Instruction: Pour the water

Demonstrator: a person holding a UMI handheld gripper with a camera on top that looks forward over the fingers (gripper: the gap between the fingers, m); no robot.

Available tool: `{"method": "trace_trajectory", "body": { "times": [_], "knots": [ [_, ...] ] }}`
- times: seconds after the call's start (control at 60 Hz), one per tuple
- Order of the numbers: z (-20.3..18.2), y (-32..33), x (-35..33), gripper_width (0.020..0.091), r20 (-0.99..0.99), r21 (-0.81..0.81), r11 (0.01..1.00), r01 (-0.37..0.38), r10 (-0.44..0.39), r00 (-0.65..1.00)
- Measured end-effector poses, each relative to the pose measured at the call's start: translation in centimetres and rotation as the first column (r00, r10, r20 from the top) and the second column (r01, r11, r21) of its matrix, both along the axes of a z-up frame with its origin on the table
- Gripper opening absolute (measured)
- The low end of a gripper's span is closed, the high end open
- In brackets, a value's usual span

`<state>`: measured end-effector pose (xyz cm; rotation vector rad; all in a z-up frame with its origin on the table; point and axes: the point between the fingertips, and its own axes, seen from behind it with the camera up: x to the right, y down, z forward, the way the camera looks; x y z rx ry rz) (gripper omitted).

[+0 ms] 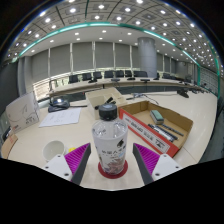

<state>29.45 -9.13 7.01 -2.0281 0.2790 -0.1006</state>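
A white cup (54,151) sits on the desk (75,135), just left of the jaws. The gripper (112,160) has its jaws closed on a clear water bottle (110,140) with a white cap, standing upright. To the right, an open cardboard box (155,125) lies close. Bare desk stretches beyond the bottle.

What I can count from here
One water bottle (109,137) between my two fingers (81,163), one open cardboard box (157,124) beyond, one paper sheet (62,117), one telephone (59,102).
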Motion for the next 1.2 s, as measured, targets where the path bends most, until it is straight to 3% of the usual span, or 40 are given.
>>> {"method": "trace_trajectory", "body": {
  "times": [0.367, 0.633, 0.933, 1.2],
  "knots": [
    [9.6, -11.4, -6.6, 0.0866, -0.012, -0.175, 0.981, 0.086, -0.089, 0.996],
    [15.6, -20.4, -15.4, 0.0860, 0.007, -0.220, 0.971, 0.090, -0.090, 0.996],
    [17.4, -24.7, -19.8, 0.0864, 0.078, -0.224, 0.972, 0.068, -0.051, 0.996],
    [16.7, -25.7, -21.0, 0.0861, 0.066, -0.247, 0.968, 0.029, -0.013, 0.998]
  ]
}}
